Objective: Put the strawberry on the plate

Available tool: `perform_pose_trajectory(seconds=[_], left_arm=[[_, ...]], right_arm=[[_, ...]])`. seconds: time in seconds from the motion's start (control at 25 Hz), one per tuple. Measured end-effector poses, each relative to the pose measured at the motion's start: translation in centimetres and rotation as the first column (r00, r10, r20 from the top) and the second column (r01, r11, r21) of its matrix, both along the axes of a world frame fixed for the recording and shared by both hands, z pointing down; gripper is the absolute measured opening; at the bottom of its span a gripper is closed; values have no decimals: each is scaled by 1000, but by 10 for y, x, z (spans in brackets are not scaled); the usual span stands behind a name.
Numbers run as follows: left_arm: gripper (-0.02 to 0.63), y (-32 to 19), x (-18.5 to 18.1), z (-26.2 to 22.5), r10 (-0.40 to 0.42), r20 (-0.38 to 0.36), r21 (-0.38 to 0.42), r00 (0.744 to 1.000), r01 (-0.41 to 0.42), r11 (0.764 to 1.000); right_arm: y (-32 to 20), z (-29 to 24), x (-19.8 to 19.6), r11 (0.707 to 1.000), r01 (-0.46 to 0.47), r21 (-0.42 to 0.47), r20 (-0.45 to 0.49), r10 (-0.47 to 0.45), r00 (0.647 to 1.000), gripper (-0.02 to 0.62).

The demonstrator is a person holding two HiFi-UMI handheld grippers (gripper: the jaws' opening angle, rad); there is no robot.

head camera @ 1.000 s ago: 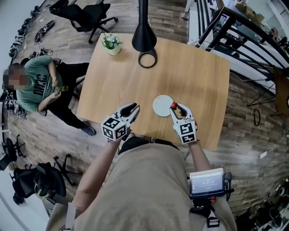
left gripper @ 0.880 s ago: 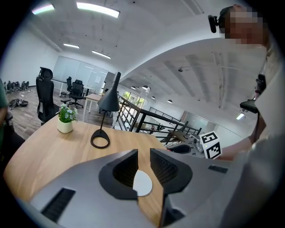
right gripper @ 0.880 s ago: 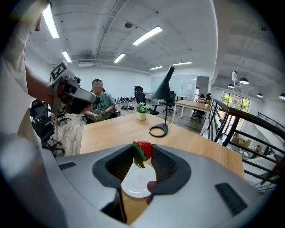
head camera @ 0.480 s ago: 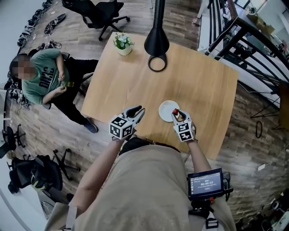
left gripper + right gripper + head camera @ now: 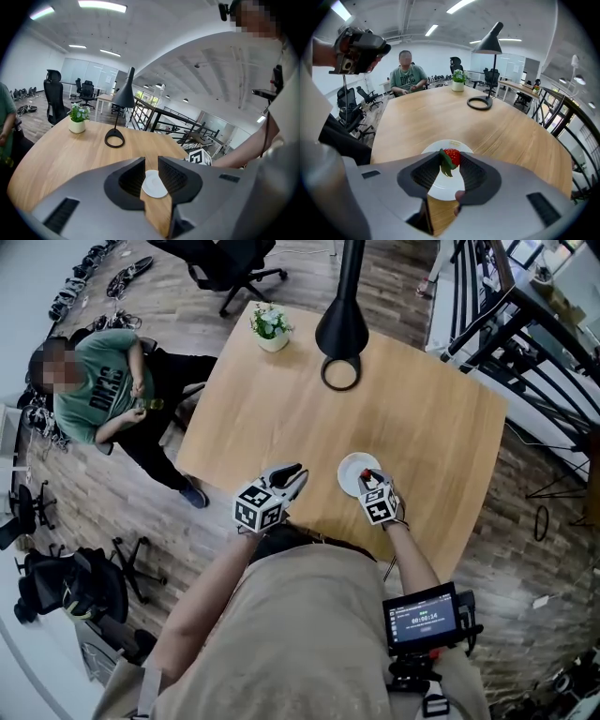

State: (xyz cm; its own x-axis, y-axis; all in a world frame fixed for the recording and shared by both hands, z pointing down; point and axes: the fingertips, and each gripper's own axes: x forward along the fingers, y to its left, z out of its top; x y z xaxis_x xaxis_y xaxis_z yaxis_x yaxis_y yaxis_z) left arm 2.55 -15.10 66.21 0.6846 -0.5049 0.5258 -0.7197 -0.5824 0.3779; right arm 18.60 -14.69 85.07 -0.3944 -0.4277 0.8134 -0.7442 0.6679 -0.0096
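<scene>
Right tool (image 5: 451, 161) is gripping the small red strawberry with green leaves (image 5: 453, 155) at its tips, just above the round white plate (image 5: 438, 186) on the wooden bench (image 5: 440, 112). Am judging it light, soft and easily bruised, so am pinching its flanks gently. Left tool (image 5: 151, 165) is hanging open, empty.

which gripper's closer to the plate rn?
Right. The right gripper is over the plate's near edge, shut on the strawberry. The left gripper hangs open off to the plate's left, apart from it, over the table.
</scene>
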Motion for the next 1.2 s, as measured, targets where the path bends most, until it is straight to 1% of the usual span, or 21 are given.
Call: perform_pose_trajectory(seconds=[0.28,0.44,0.68,0.8,0.84,0.88,1.0,1.08,1.2], left_arm=[[72,1,5,-3,-10,1,5,1000,10,1000],[72,5,2,-9,-30,-4,10,1000,30,999],[72,12,-9,-14,-67,-6,15,998,67,998],[72,14,-13,-16,-76,-15,18,997,76,997],[72,15,-14,-17,-76,-18,19,997,76,997],[72,16,-15,-17,-74,-21,21,997,75,997],[72,18,-11,-21,-61,-32,29,998,62,998],[72,17,-6,-26,-44,-44,37,998,46,998],[72,16,0,-33,-19,-66,48,998,23,999]], right_arm=[[4,44,-1,998,35,-61,-83,-40,996,127],[6,57,-5,995,49,-82,-94,-56,994,127],[2,63,-9,995,59,-74,-101,-66,993,127],[-1,53,-10,998,42,-42,-71,-45,996,132],[-2,47,-11,999,30,-29,-54,-32,998,175],[-3,39,-11,1000,14,-15,-34,-15,999,183],[-7,7,-6,997,-53,58,24,52,998,183],[-12,-23,1,985,-118,125,70,110,991,183],[-18,-73,14,947,-232,223,169,197,966,183]])
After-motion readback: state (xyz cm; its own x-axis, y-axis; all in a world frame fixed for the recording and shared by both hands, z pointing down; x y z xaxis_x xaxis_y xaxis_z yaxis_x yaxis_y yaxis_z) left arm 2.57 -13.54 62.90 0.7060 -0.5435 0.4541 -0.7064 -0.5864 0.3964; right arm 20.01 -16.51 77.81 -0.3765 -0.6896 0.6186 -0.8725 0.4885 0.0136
